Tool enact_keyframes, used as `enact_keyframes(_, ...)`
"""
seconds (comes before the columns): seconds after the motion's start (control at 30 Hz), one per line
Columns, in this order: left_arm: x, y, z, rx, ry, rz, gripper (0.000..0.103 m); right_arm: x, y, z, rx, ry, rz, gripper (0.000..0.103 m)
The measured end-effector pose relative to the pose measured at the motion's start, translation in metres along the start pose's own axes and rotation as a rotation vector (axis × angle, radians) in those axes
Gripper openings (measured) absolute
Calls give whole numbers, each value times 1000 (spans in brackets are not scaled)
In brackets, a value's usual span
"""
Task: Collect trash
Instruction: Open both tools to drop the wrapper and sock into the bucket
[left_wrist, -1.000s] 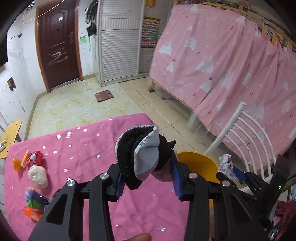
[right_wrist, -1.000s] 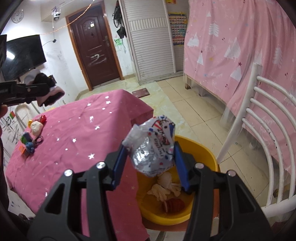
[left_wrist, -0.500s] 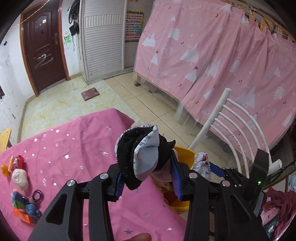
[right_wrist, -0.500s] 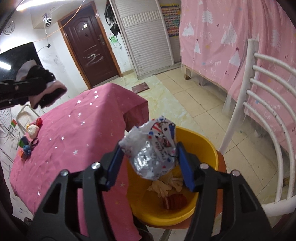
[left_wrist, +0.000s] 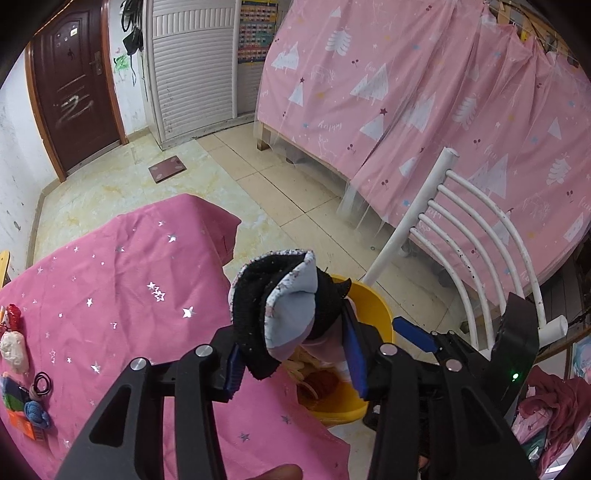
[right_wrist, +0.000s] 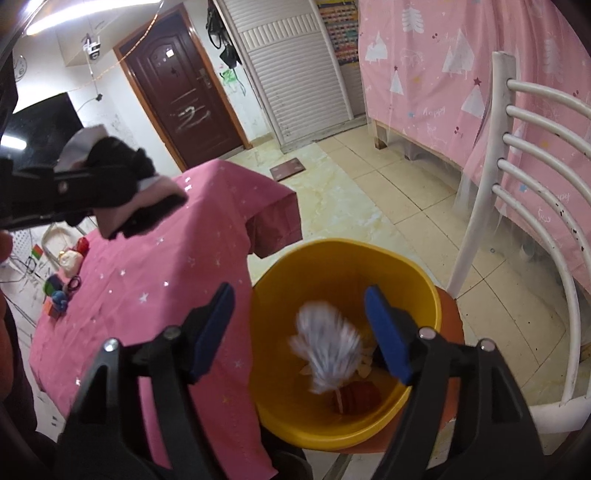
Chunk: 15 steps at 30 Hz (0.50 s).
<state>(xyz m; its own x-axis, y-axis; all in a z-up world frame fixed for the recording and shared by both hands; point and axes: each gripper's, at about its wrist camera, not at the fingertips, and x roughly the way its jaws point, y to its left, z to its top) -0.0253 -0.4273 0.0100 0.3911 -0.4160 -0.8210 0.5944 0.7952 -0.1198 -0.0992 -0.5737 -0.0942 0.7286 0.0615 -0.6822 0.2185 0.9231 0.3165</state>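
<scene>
My left gripper (left_wrist: 293, 356) is shut on a black, grey and pink sock (left_wrist: 280, 314) and holds it above the near rim of the yellow bin (left_wrist: 373, 306). It also shows in the right wrist view (right_wrist: 107, 192), over the pink table. My right gripper (right_wrist: 303, 334) is open above the yellow bin (right_wrist: 295, 424). A crumpled silver wrapper (right_wrist: 327, 345), blurred, falls between its fingers into the bin onto other trash (right_wrist: 356, 400). The right gripper shows in the left wrist view (left_wrist: 417, 338) beside the bin.
The bin stands on an orange seat of a white chair (right_wrist: 517, 184) next to a table with a pink starred cloth (left_wrist: 110, 295). Small toys and items (left_wrist: 14, 347) lie at the table's left edge. A pink curtain (left_wrist: 443, 92) hangs behind.
My right gripper has opened and let go of the silver wrapper, which drops into the bin. My left gripper has carried the sock to the right, over the bin's edge.
</scene>
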Motion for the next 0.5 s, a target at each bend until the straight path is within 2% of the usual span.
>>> enact_keyframes(0.2,3,-7,2,16,5,-9,46,-10,-17,1,49,-26,-22,75)
enact_keyframes(0.5,-4,-12,2,27,-5,-10,48,-20,-23,0,62,-47,-24,75)
